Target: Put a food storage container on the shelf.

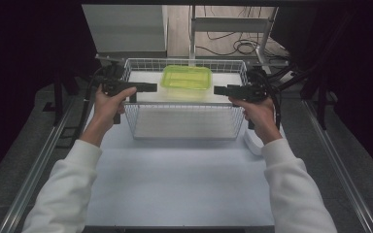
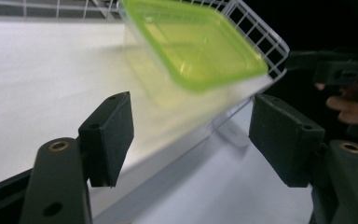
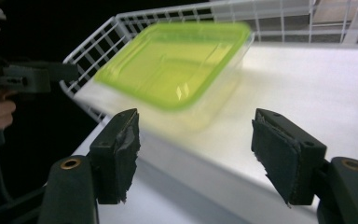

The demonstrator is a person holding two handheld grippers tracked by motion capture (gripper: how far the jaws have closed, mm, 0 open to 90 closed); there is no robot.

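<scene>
Left tool (image 1: 148, 87) and right tool (image 1: 222, 90) flank a white wire basket (image 1: 184, 127) on a white counter (image 1: 175, 184), each held level by a hand in a white sleeve and pointing inward toward the other; both tools stand with jaws wide apart and nothing between them, as the left gripper view and right gripper view make plain. Inside the basket, a clear plastic container with a lime-green lid (image 1: 186, 77) sits on a raised white shelf (image 1: 145, 94) toward the far side, roughly midway between the two tool tips and apart from both; its lid is on and it appears blurred in both gripper views. Seen along the left tool's jaws, the container (image 2: 200, 46) lies ahead and slightly right, near the basket's wire corner (image 2: 265, 37), with the right tool (image 2: 335, 70) beyond the rim; from the right tool's camera the container (image 3: 172, 65) lies ahead and left, the left tool (image 3: 23, 77) outside the wire wall (image 3: 93, 44). A small white object (image 1: 252, 143) rests on the counter just beside the basket's near right corner, under the right wrist.
</scene>
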